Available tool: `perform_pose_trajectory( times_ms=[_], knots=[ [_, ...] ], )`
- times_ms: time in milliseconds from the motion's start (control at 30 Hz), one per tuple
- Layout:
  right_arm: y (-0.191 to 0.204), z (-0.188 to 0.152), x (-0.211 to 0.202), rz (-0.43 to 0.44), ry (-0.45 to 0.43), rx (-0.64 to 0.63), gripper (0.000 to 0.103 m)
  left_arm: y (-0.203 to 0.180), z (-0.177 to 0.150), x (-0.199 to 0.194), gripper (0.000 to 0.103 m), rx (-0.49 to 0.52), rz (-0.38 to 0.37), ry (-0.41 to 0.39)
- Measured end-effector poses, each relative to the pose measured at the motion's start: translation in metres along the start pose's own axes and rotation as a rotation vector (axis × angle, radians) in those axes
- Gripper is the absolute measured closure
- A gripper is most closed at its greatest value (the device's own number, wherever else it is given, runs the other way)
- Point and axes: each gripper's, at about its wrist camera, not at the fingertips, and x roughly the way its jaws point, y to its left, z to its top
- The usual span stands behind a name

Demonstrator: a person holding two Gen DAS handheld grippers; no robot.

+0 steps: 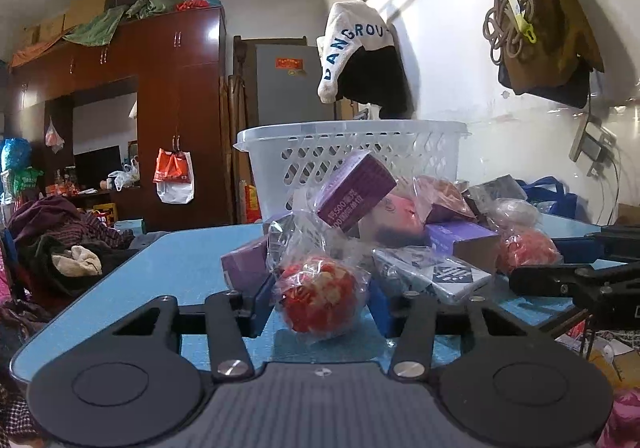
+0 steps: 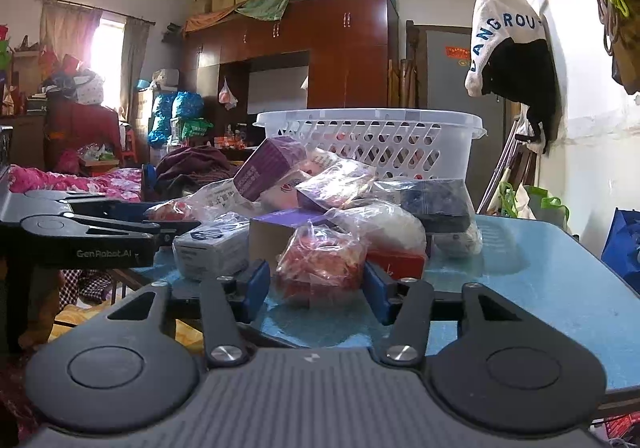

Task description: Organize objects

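In the left wrist view, the left tongs (image 1: 320, 308) sit low in the centre of the frame at the near edge of the blue surface (image 1: 180, 268). A red and white ball in a clear bag (image 1: 318, 298) lies between the blue pads, which stand narrow and close on either side of it; the right pad meets the bag, while wrinkled plastic hides whether the left one presses it, so a firm hold cannot be told.

In the right wrist view, the right tongs (image 2: 316, 288) sit low in the centre too, narrow, with a red bagged bundle (image 2: 320, 268) between the pads. The bag's plastic reaches both pads, but a true clamp cannot be told here either.

Behind both bags, in the middle of each frame, is a heap of wrapped goods. A purple box (image 1: 356, 189) leans tilted on top of it, and a grey printed box (image 1: 436, 272) lies lower down. The white lattice basket (image 1: 352, 163) stands upright behind the heap, at the far side of the surface.

The left wrist view alone shows the right tongs from the side, at the right edge of the frame, beside a second red bagged ball (image 1: 528, 250). The right wrist view alone shows the left tongs from the side at the left edge, a curtained window (image 2: 108, 47) in the upper left, a bed with a pink flowered cover (image 2: 80, 179) at the left, and a dark blue box (image 2: 436, 203) right of centre on the heap.
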Motion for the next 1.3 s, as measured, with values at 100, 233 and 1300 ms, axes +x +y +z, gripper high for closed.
perform_pose_trajectory(
  times_ms=[100,233,1300],
  knots=[
    [-0.003,0.001,-0.005,0.0,-0.016,0.006,0.049,0.002,0.0,-0.005,0.052,-0.015,0.004,-0.031],
    [-0.006,0.009,-0.014,0.001,-0.05,0.014,0.049,0.005,0.006,-0.013,0.052,-0.013,0.013,-0.076],
    [-0.032,0.024,-0.015,-0.051,-0.056,0.066,0.049,0.018,0.023,-0.011,0.052,-0.016,0.019,-0.112]
  ],
)
